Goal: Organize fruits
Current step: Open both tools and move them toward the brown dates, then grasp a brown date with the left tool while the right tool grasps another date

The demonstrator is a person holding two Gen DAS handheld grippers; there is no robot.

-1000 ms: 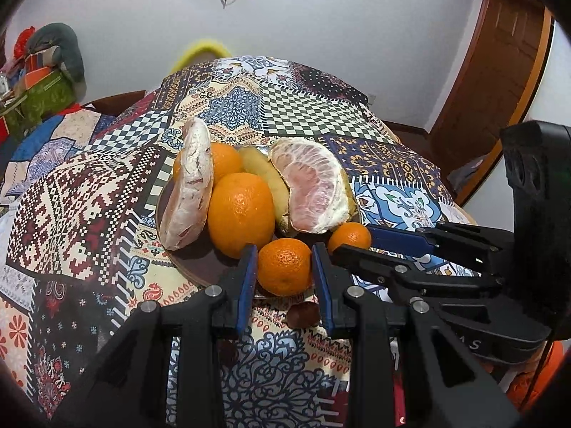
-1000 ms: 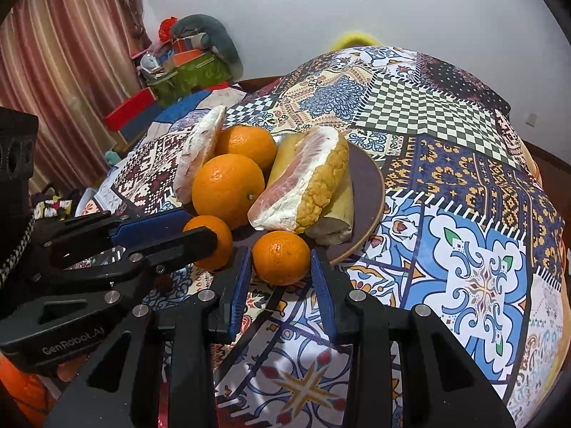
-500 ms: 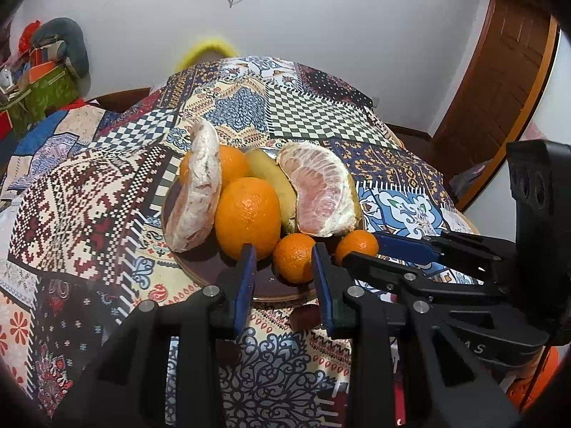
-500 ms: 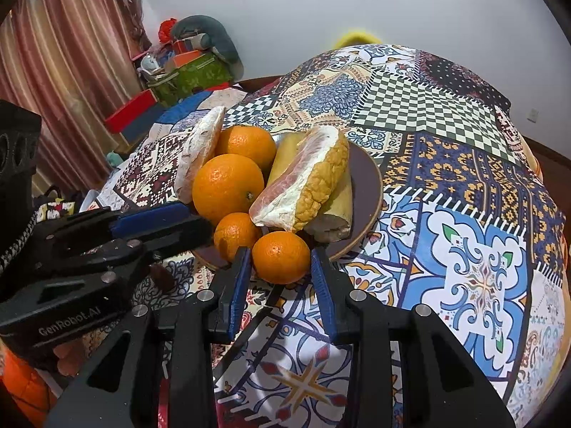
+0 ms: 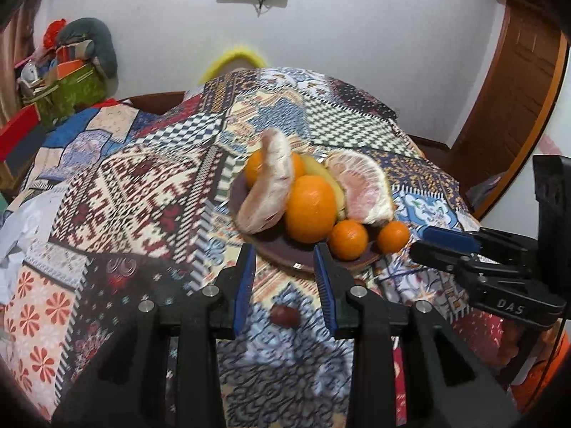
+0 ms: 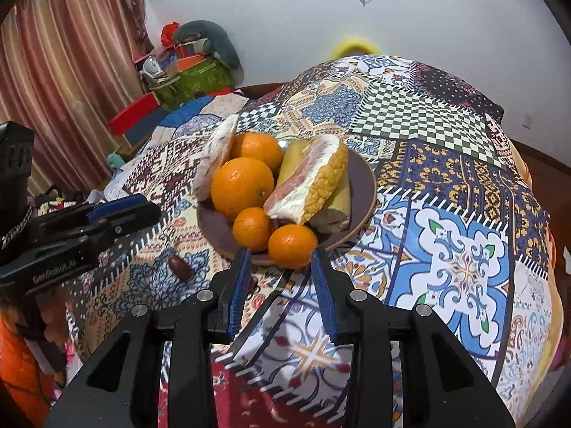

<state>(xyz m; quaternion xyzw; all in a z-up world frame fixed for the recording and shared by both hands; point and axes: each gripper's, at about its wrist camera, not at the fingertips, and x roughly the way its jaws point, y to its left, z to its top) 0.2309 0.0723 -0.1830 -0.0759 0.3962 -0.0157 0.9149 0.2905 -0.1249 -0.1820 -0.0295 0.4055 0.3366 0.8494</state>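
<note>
A brown plate (image 5: 264, 246) (image 6: 360, 185) holds a big orange (image 5: 309, 208) (image 6: 242, 188), a second orange (image 6: 262, 149), two pomelo wedges (image 5: 267, 192) (image 5: 364, 189), a banana (image 6: 337, 203) and two mandarins (image 5: 348, 239) (image 5: 393, 237). My left gripper (image 5: 284, 253) (image 6: 146, 210) hovers before the plate's near rim; its jaws are opening, with nothing between them. My right gripper (image 6: 280, 255) (image 5: 419, 240) is open by a narrow gap. The front mandarin (image 6: 292, 246) lies just beyond its tips, untouched. A small brown date (image 5: 284, 315) (image 6: 180, 267) lies on the cloth.
A patchwork cloth (image 6: 464, 267) covers the round table. Boxes and bags (image 6: 192, 71) are piled by the wall at the back left beside a curtain (image 6: 71, 71). A wooden door (image 5: 517, 100) is at the right.
My left gripper drew back and left from the plate, leaving the mandarin that was between its tips on the plate. The right gripper stayed put.
</note>
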